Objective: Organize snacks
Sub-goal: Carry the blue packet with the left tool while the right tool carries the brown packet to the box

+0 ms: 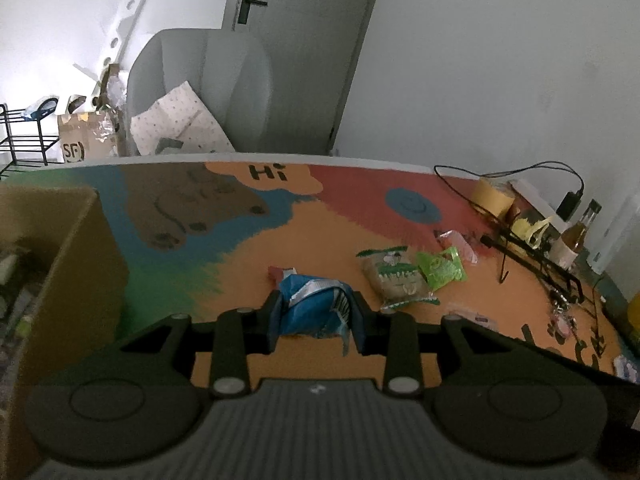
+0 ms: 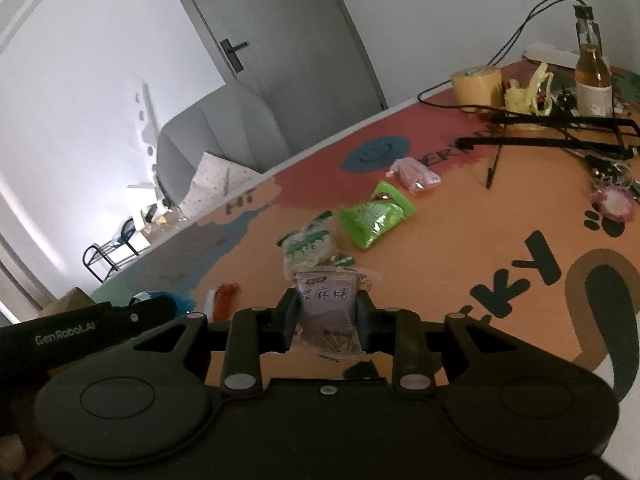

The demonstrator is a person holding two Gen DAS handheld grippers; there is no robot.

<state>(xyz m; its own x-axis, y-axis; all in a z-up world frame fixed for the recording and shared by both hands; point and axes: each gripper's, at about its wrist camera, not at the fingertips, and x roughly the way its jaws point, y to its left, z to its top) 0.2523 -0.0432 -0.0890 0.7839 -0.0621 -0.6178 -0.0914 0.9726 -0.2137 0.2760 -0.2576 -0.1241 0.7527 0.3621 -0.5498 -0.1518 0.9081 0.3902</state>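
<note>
Colourful table mat [image 1: 320,236], grey door [image 1: 308,40]

My left gripper [image 1: 316,312] points forward and down, its jaws clamped on a blue packet [image 1: 310,304]. My right gripper [image 2: 328,316] tilts down likewise, just right of the left one, jaws pinching a pale purple packet [image 2: 328,308].

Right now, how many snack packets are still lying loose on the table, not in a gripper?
4: a red packet nearest the grippers, a tan-and-green packet mid-table, a bright green one beside it, a pink one farthest. More may be hidden.
</note>
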